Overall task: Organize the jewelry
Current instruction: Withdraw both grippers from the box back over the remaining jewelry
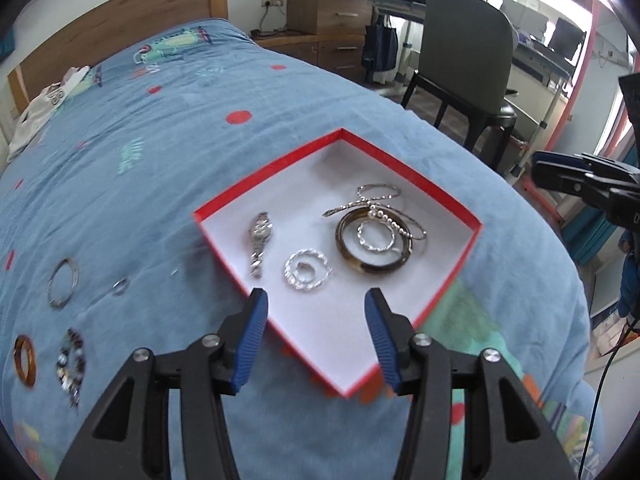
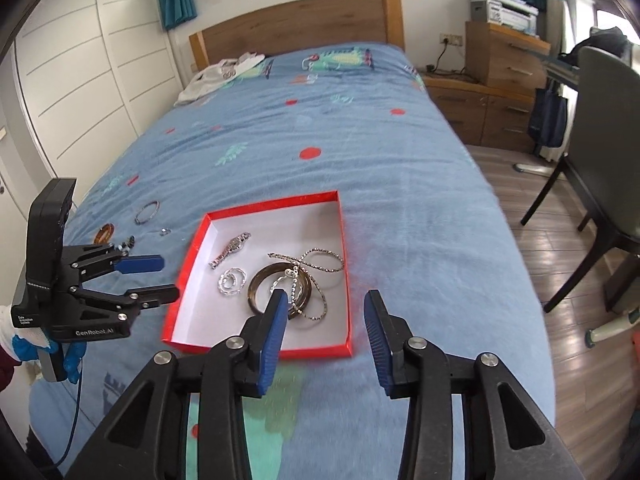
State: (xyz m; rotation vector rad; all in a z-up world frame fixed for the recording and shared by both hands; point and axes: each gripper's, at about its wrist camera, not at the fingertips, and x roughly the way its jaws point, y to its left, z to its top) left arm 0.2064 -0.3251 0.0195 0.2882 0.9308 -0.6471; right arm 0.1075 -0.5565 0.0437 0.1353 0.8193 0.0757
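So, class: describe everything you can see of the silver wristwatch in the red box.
The wristwatch looks like silver metal, with a small case and a linked band. It lies flat and stretched out straight on the white floor of the red box, near one wall, apart from the other jewelry. Neither gripper touches it. Its dial is unreadable.

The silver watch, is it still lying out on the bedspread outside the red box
No, the silver watch lies on the white floor inside the red box, left of the bangles.

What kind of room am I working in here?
Most likely a bedroom. The red box of jewelry lies on a bed with a blue cover and a wooden headboard; a drawer unit stands beside it, with a chair nearby.
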